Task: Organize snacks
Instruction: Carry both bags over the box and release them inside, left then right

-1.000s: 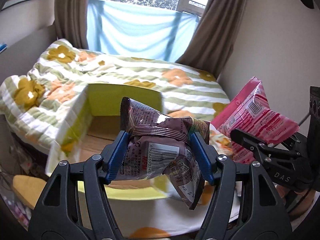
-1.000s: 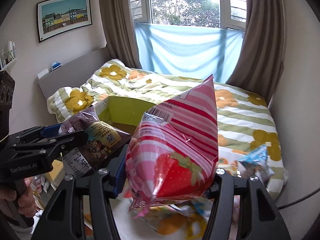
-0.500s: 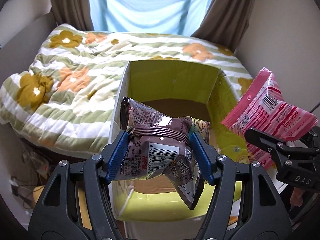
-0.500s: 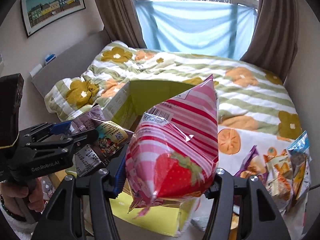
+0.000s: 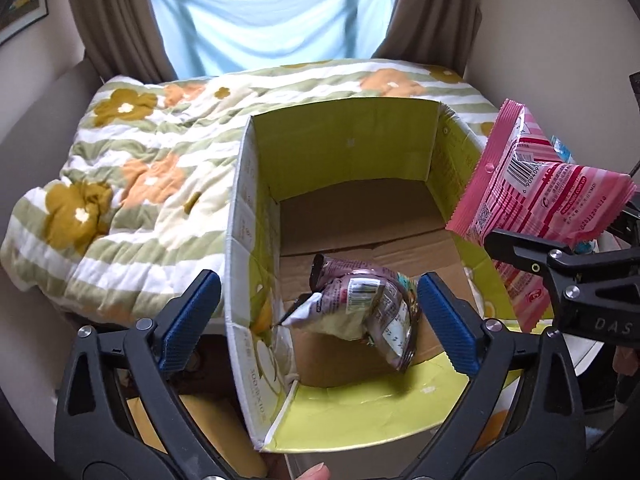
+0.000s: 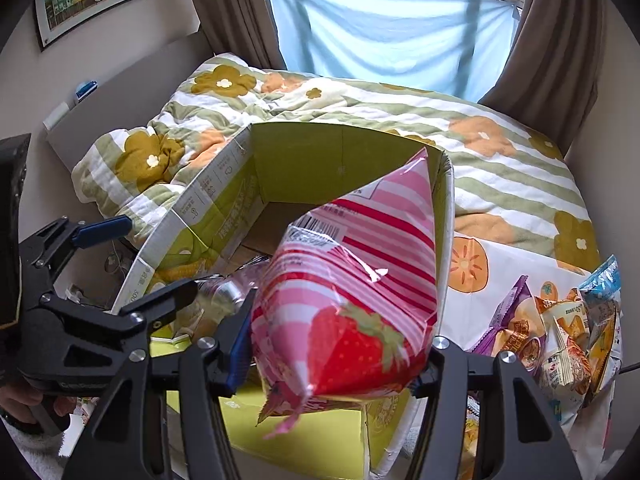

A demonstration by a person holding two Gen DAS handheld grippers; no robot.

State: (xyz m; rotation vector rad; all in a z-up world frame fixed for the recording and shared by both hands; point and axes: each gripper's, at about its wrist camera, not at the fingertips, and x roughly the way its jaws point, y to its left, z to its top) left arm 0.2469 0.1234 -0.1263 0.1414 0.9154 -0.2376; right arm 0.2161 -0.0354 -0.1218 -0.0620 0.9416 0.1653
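Clearly the puffy pink-striped foil strawberry snack bag (image 6: 352, 300) is light, soft and slick, so the right gripper (image 6: 332, 356) pinches its belly (best held mid-body, gently), at lower centre. The left gripper (image 5: 316, 320) is opening, its jaws clear of the crinkled purple snack packet (image 5: 364, 308) lying alone inside the green-lined cardboard box (image 5: 344, 148), centre frame.

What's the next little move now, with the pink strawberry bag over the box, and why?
Probably open the right gripper and let the pink bag drop. It is clamped just above the open cardboard box, whose floor has bare room. The left gripper is opening, and the purple bag sits loose in the box, no pad touching it.
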